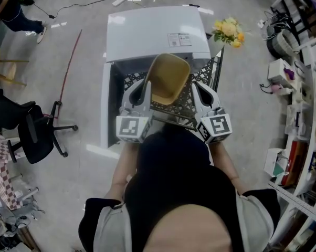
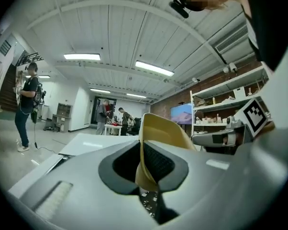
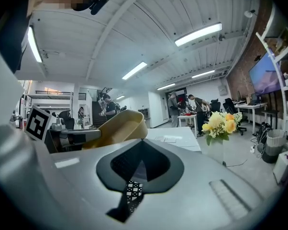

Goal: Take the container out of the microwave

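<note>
Presently the yellow container [image 1: 168,77] is out of the cavity, tilted on edge in front of the white microwave [image 1: 147,33], above a black lattice panel [image 1: 202,73]. The left gripper [image 1: 145,88] pinches the container's rim between its pads. The right gripper [image 1: 198,88] sits just beside the container's other side, jaws pressed together on nothing. Yellow flowers [image 1: 229,31] stand nearby on the floor.

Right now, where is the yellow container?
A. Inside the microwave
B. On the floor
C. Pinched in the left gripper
C: the left gripper is shut on the wall of the yellow container, which is out in the open in front of the white microwave.
</note>
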Tool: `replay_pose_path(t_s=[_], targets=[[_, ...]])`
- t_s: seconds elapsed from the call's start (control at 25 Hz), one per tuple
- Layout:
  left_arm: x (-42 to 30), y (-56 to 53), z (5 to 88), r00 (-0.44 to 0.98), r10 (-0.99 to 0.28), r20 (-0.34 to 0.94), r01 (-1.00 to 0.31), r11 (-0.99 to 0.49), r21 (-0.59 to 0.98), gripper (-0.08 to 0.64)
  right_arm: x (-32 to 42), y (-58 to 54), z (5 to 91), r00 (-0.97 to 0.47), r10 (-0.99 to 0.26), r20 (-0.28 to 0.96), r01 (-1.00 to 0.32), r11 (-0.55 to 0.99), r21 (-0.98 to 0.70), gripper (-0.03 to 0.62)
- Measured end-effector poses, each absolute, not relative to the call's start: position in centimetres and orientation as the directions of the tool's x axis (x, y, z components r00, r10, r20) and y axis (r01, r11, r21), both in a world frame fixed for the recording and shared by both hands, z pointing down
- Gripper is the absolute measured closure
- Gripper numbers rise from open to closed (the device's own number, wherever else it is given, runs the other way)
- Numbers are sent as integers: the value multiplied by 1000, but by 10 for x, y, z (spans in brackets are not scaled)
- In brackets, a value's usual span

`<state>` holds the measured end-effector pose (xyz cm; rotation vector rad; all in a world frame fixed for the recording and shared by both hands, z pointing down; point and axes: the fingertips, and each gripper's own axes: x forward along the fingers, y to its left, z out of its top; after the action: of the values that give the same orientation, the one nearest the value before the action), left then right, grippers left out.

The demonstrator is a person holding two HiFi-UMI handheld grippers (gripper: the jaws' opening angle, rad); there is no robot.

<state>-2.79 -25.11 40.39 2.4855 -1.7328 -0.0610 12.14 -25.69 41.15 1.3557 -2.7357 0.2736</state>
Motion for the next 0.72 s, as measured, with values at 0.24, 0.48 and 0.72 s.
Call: replay_pose_path(t_s=[0.24,0.48,0.72], targets=[[-26,-250,406,347,-937,47,-932,-339,126,534,120,-254,414,-615,-772,159,-788,600,-138,594],[-26,-247,411,352,-933,67,-929,-340,148,534,116,-250,417,-645,-748,158,-763,615,-199,594],[-29,-245,417,351,-934,74,-928,-336,164,534,113,-247,422,-649,-741,173,-760,619,-200,594]])
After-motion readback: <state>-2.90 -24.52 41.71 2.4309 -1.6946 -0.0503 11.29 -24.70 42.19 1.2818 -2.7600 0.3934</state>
